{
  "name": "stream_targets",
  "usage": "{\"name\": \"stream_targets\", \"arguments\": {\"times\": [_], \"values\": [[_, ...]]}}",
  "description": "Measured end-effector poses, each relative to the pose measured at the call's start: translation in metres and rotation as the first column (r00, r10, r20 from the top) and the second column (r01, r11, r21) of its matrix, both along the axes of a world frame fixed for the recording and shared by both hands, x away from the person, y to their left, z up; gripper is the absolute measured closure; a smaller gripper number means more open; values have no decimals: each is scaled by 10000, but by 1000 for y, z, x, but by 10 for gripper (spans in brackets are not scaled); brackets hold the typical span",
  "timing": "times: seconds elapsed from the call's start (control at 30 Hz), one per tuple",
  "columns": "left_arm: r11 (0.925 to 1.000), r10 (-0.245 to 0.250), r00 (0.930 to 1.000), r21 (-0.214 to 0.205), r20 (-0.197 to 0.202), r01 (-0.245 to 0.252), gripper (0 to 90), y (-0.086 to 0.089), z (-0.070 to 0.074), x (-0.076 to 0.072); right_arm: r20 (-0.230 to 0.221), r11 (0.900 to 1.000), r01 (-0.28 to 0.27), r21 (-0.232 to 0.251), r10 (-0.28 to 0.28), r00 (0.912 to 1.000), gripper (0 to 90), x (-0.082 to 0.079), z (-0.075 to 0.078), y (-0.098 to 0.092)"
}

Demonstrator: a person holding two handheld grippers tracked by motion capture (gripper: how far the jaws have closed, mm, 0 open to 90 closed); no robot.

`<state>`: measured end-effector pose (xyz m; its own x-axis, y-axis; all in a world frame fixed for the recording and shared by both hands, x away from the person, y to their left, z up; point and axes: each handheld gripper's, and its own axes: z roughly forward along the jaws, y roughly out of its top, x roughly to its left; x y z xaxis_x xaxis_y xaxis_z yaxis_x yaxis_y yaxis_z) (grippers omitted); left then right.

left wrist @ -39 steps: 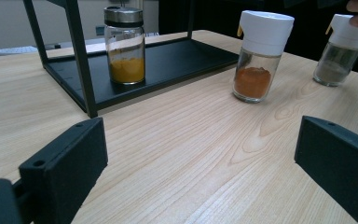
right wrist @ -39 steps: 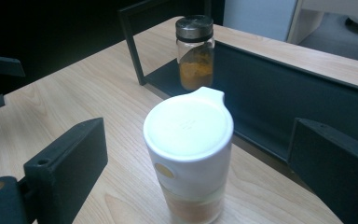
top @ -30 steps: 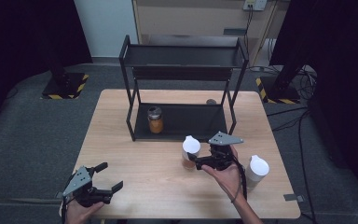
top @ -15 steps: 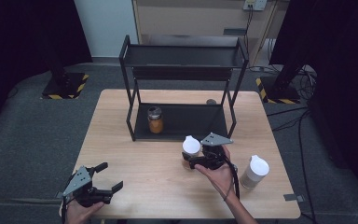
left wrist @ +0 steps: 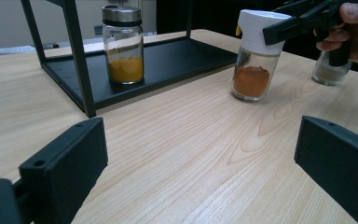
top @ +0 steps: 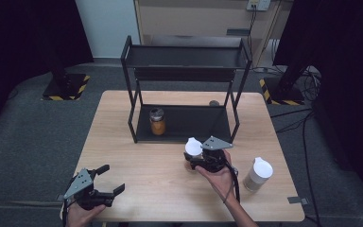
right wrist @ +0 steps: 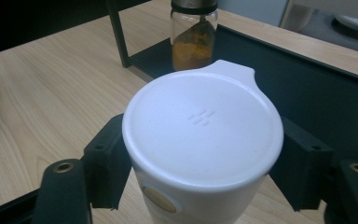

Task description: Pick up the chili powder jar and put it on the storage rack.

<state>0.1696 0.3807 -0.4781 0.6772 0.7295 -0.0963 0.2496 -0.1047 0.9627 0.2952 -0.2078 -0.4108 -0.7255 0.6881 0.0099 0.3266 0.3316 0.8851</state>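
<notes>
A glass spice jar with a white lid [top: 193, 145] and reddish-brown powder [left wrist: 256, 60] stands on the wooden table [top: 146, 165], in front of the black rack [top: 194, 128]. My right gripper [top: 192, 160] has just been closing its jaws, and they now press on both sides of the jar under its lid [right wrist: 203, 135]. At the table's front left corner my left gripper [top: 111, 179] rests open with nothing between its jaws, which point toward the jar [left wrist: 200, 154].
A steel-lidded jar of orange powder [top: 157, 122] stands on the rack's lower shelf at its left end. Another white-lidded jar [top: 258, 173] stands on the table to the right of my right hand. The rack's upper shelf [top: 184, 56] holds nothing.
My right gripper has come a little left and down around the white-lidded jar, and its jaws have shut on it. The left gripper has not moved.
</notes>
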Motion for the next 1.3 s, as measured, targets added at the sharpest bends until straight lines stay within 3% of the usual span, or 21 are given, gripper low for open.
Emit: {"name": "stream_targets", "arguments": {"times": [0.67,1.0,1.3], "values": [[10000,-10,10000,-12,-17,10,18,0,0,0,268,9997,-18,-240,25,9996,308,0,9,10],[10000,-15,10000,-32,-15,15,18,0,0,0,259,10000,-29,-22,30,9997,308,15,24,14],[10000,-15,10000,-55,-39,14,18,1,0,0,561,9999,-92,-76,96,9984,308,27,40,25]]}}
